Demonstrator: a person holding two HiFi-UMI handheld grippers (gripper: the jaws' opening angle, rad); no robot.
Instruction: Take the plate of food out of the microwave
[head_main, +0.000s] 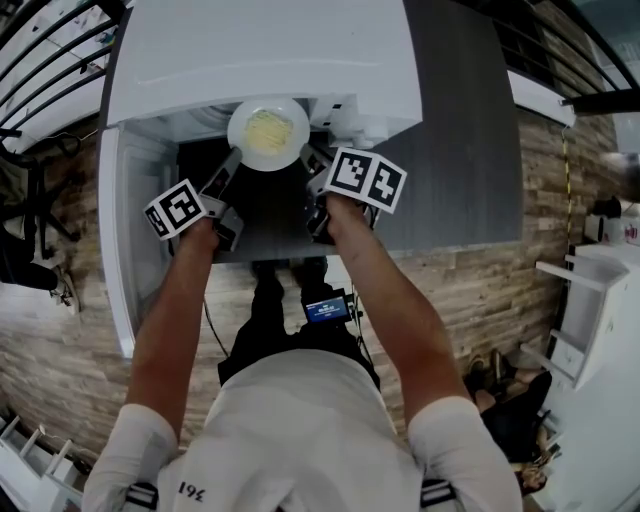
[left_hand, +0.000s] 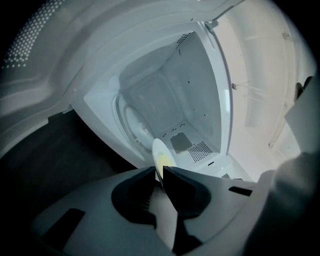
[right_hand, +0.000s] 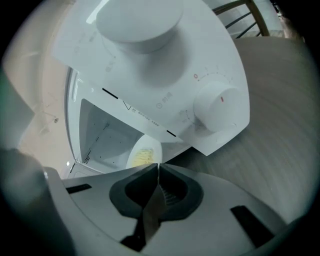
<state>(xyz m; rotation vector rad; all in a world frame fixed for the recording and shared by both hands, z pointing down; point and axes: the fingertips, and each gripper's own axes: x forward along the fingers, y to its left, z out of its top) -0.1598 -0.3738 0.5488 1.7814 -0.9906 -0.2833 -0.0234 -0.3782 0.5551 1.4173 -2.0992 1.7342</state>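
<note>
The one round white plate of yellow food (head_main: 268, 133) sits level and face up at the mouth of the open white microwave (head_main: 260, 50). Two grippers clamp its rim: the left gripper (head_main: 232, 163) on its left edge, the right gripper (head_main: 311, 160) on its right edge.

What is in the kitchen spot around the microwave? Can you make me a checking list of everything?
Surface: grey counter under the microwave, bare where it shows.
Job's things: white microwave with its door swung open; white plate of yellow food held at the oven's mouth.
Clutter: nothing seen.
Grippers: left gripper and right gripper each have their fingers closed on the plate's rim, one on each side.
Cables: a thin dark cable hangs near the person's waist, beside a small lit screen.
Surroundings: wood-plank floor, dark railings, white shelves.
</note>
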